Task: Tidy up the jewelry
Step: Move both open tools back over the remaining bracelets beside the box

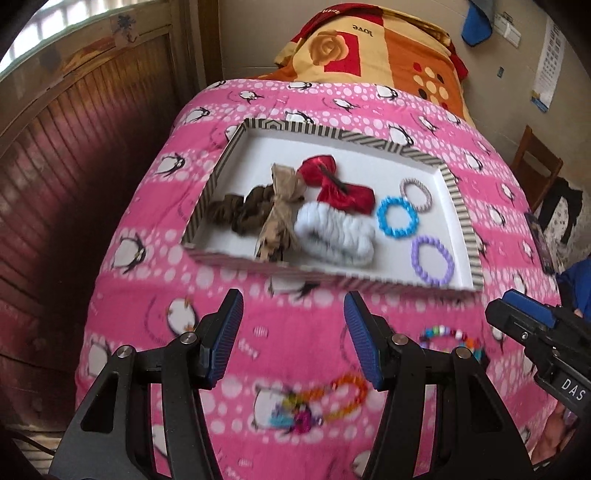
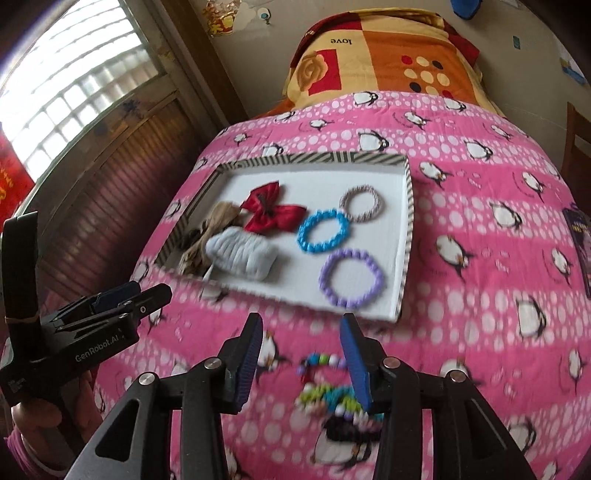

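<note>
A home bedroom: bed under a pink penguin quilt (image 1: 229, 332), folded patterned blanket (image 1: 373, 48), wooden chair (image 1: 535, 162).

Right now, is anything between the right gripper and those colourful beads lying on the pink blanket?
Nothing visible. The right gripper is open, and the colourful bead bracelet lies on the pink blanket between and below its fingers, with only bare blanket around it.

We see a pink penguin-print blanket (image 1: 332, 110) covering the bed, and beyond it an orange and red quilt (image 1: 373, 48) with a rose and the word "love". A brown wooden door (image 1: 92, 147) stands to the left, a wooden chair (image 1: 535, 162) to the right, and a blue cloth (image 1: 476, 26) hangs on the wall.
</note>
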`<state>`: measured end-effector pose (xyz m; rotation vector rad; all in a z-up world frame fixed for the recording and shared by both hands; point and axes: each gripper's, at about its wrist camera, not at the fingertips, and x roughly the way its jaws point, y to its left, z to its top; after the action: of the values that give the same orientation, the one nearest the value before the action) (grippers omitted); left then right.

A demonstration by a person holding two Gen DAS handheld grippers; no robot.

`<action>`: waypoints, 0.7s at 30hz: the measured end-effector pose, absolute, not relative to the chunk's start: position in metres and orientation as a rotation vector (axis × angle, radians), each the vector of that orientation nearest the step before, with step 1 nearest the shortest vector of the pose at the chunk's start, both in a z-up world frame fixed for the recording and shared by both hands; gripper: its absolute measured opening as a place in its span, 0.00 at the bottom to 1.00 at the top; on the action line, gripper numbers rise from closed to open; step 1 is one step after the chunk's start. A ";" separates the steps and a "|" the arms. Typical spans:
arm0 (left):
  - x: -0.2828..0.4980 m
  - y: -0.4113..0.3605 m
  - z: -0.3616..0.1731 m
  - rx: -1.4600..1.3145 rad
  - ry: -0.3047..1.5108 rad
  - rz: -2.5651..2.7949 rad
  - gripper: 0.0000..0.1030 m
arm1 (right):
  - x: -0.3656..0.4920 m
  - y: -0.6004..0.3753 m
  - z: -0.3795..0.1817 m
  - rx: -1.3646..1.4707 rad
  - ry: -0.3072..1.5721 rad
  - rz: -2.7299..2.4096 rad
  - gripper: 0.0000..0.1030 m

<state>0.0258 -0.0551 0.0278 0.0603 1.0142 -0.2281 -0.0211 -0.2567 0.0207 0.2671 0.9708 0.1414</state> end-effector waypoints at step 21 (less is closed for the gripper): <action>-0.034 -0.050 0.022 0.082 1.002 -0.245 0.55 | -0.089 -0.243 0.006 0.247 1.006 0.097 0.41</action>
<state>-0.0337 -0.0496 0.0218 0.0822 1.0018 -0.2450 -0.0893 -0.2430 0.0059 0.2469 1.0062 0.0970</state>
